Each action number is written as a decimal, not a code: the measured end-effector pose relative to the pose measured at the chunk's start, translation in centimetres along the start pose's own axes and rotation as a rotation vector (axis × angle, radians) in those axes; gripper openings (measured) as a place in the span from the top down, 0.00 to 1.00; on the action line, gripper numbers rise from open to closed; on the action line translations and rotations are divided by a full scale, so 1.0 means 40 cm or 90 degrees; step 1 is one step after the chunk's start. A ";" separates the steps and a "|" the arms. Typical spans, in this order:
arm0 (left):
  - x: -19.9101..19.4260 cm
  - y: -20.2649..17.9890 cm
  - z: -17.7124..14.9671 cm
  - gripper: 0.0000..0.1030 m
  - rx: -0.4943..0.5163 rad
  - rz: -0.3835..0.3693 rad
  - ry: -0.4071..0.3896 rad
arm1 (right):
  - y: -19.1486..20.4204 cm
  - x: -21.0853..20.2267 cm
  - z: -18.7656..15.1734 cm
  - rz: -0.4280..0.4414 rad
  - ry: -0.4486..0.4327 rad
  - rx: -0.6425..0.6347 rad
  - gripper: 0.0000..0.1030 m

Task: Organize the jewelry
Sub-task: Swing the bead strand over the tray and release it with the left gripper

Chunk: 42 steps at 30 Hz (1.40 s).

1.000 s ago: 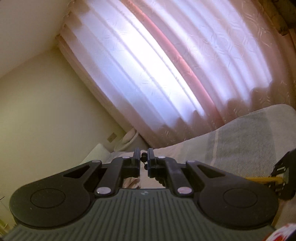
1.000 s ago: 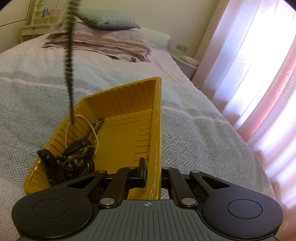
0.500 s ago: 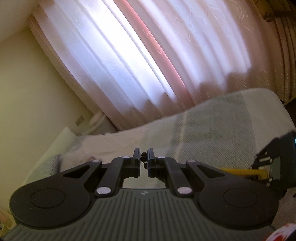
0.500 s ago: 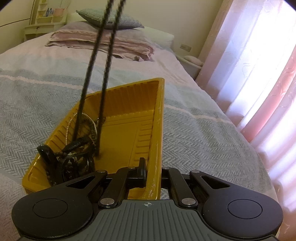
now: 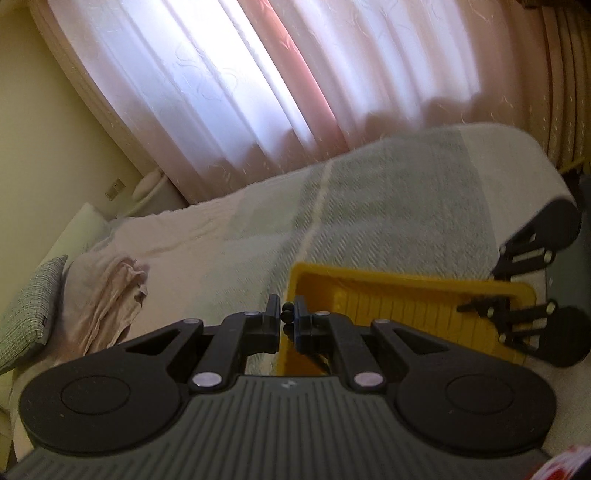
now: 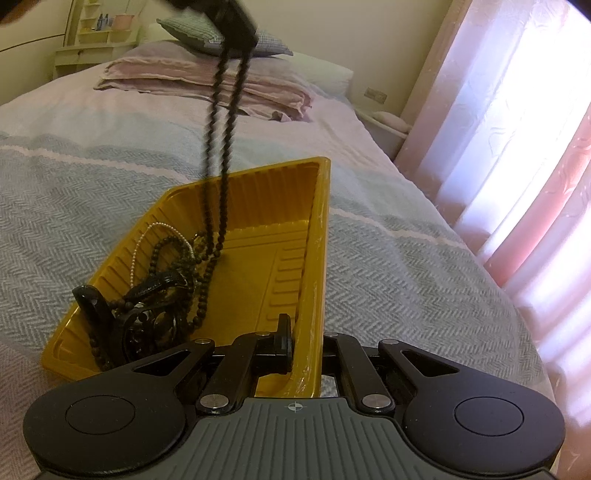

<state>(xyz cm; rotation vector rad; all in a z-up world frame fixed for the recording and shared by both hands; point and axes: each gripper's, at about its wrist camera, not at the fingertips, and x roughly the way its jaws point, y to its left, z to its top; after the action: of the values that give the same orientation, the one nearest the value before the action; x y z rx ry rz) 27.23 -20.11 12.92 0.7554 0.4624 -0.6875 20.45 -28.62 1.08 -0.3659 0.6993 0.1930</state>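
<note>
Beads first: my left gripper (image 5: 285, 318) has its black jaws pressed together on a dark bead necklace (image 6: 218, 155), a couple of round beads peeking out between the fingertips. From the right wrist view that necklace hangs as a doubled strand from the left gripper at the top of the picture, blurred, and its lower loops trail down into the yellow tray (image 6: 258, 236).

My right gripper (image 6: 306, 341) is pinching the tray's near wall, one finger inside, the other outside, jaws closed tight on the thin glossy plastic. From the left wrist view I see the right gripper (image 5: 495, 304) at the tray's (image 5: 388, 295) far end, flat black linkage arms folded in.

The tray is a shallow rectangle of moulded plastic, ribbed along its sloping walls and stepped on the floor. Heaped in its left end: a fine string of small white pearls (image 6: 142, 245) curving up the wall, more dark bead loops, and a black watch (image 6: 155, 317) with a glossy strap and round face.

Outward: the tray sits on a bedspread (image 6: 388, 266), grey herringbone weave with a pale stripe. Folded pinkish blankets (image 6: 207, 79) and a checked pillow (image 6: 192, 31) lie at the head. Sheer pink curtains (image 5: 295, 74) glow in soft pleats beside the bed.
</note>
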 end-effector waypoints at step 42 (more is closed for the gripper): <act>0.041 -0.016 -0.068 0.81 -0.021 -0.039 0.038 | -0.004 -0.004 -0.001 -0.001 -0.001 0.000 0.96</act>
<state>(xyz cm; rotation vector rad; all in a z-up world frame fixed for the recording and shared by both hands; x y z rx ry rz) 27.55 -19.04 9.86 0.7338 0.5517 -0.7141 20.34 -28.79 1.19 -0.3654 0.6971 0.1922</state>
